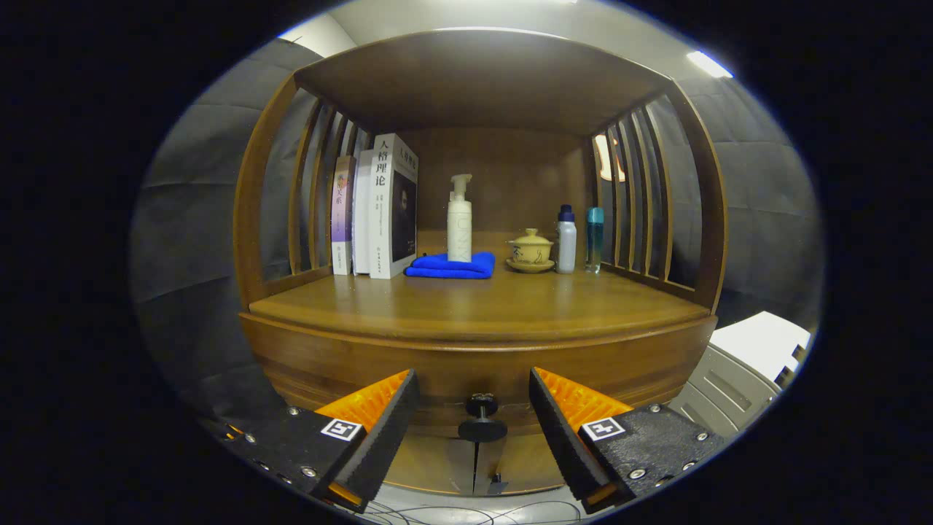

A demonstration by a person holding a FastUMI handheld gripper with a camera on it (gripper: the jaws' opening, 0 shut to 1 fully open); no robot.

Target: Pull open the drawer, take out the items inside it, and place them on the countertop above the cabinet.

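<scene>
Wooden cabinet [328, 357] filled the booth ahead, dark padded cloth wall behind it, ceiling lights above. Pale equipment case sat off to the cabinet's right, some thin cables on the floor near the fingers.

Gripper [474, 397] was released: fingers spread wide, nothing between the pads, no contact with anything. Dark round knob [482, 427] of the drawer [466, 375] sat in the gap between the two fingertips, touching neither. Drawer front looked flush with the cabinet body, so drawer closed; contents not visible.

Beyond the fingers, above the drawer, lay the countertop [474, 306], front part bare. It was boxed in by a wooden roof, a solid back panel and slatted sides.

Far end of the countertop, against the back panel, left to right:
- three books [375, 208] standing upright, leaning against the left slats
- blue folded cloth [450, 266] just beside the books
- white pump bottle [459, 222] upright at the cloth, either on it or just behind it, could not tell
- yellowish lidded cup [531, 248] on a matching saucer
- white bottle with dark cap [566, 240] just right of the cup
- slim teal-capped bottle [595, 237] beside that, near the right slats

All of those were well apart from the gripper.
</scene>
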